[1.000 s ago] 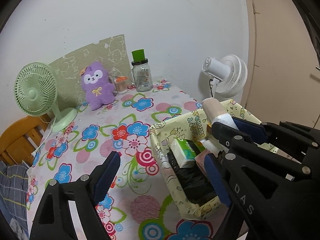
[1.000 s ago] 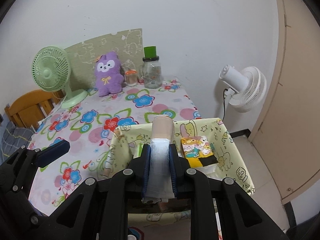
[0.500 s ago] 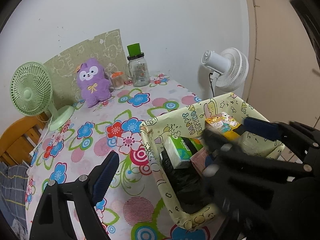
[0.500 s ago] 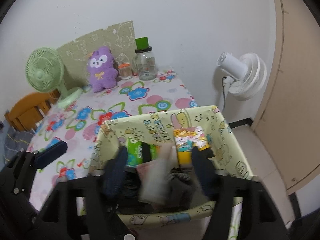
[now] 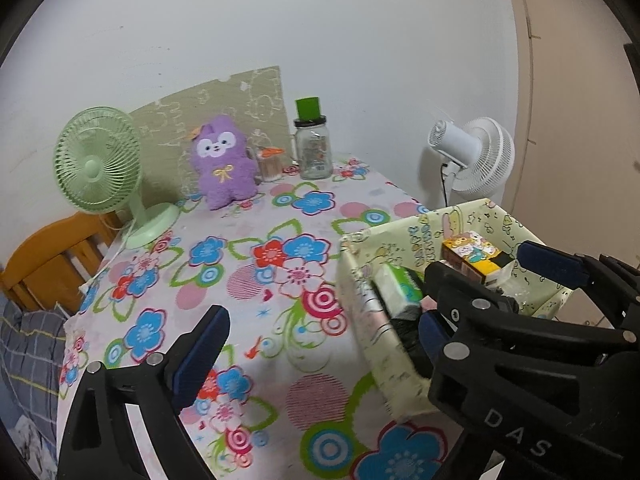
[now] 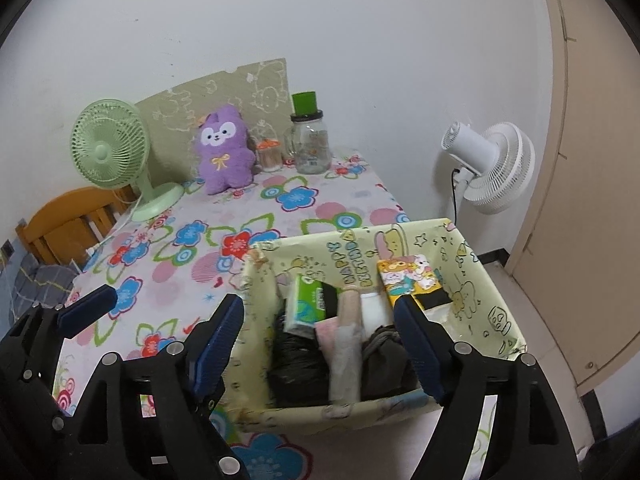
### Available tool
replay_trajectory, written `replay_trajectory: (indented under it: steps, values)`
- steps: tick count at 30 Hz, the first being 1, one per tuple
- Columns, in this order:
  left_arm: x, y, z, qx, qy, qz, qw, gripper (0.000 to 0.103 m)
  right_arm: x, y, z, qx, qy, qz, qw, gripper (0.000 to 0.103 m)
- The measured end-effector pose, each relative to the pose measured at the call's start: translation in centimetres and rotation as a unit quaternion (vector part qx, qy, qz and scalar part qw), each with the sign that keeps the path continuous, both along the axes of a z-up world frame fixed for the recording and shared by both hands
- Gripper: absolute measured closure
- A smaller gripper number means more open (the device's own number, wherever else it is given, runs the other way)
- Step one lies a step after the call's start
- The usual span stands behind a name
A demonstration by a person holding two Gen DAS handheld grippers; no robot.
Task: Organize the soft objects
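A yellow-green printed box (image 6: 472, 264) stands at the table's near right corner. In it lie a beige roll (image 6: 347, 344), a green tissue pack (image 6: 308, 304), a yellow cartoon pack (image 6: 408, 280), a black bag (image 6: 298, 356) and a dark cloth (image 6: 384, 356). My right gripper (image 6: 320, 344) is open and empty, its jaws spread over the box's near side. My left gripper (image 5: 320, 332) is open and empty over the tablecloth left of the box (image 5: 360, 280). A purple plush toy (image 6: 224, 150) sits at the back of the table, also in the left wrist view (image 5: 224, 164).
A green desk fan (image 6: 110, 148) stands at the back left. A glass jar with a green lid (image 6: 310, 144) and a small orange-lidded jar (image 6: 268, 156) stand beside the plush. A white fan (image 6: 492, 168) stands beyond the table's right edge. A wooden chair (image 6: 60, 224) is at left.
My right gripper opened and let go of the beige roll, which now lies in the box. The right gripper drew back and lower. The left gripper stayed open.
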State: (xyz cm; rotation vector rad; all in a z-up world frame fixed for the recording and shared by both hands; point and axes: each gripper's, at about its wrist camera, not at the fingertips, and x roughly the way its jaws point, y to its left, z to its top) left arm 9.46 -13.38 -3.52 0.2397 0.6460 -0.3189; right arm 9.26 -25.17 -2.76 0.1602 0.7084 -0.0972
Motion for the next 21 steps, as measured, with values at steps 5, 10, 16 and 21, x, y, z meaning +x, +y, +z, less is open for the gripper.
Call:
replay_trajectory:
  steps: [5, 10, 16, 21]
  values:
    - [-0.9, 2.1, 0.7, -0.008, -0.013, 0.017, 0.9997, 0.004, -1.0, 1.9, 0.9, -0.003, -0.017, 0.012, 1.000, 0.019]
    - [-2.1, 4.4, 1.4, -0.020, -0.030, 0.033, 0.9988, 0.001, -2.1, 3.8, 1.9, -0.009, -0.038, 0.024, 0.999, 0.015]
    - [-3.0, 7.3, 1.7, -0.042, -0.038, 0.057, 0.9968, 0.000, -3.0, 5.7, 2.5, -0.015, -0.052, 0.032, 0.998, 0.012]
    - [-3.9, 9.4, 2.1, -0.051, -0.050, 0.075, 0.9947, 0.000, -3.9, 6.8, 2.9, -0.012, -0.063, 0.037, 0.997, 0.012]
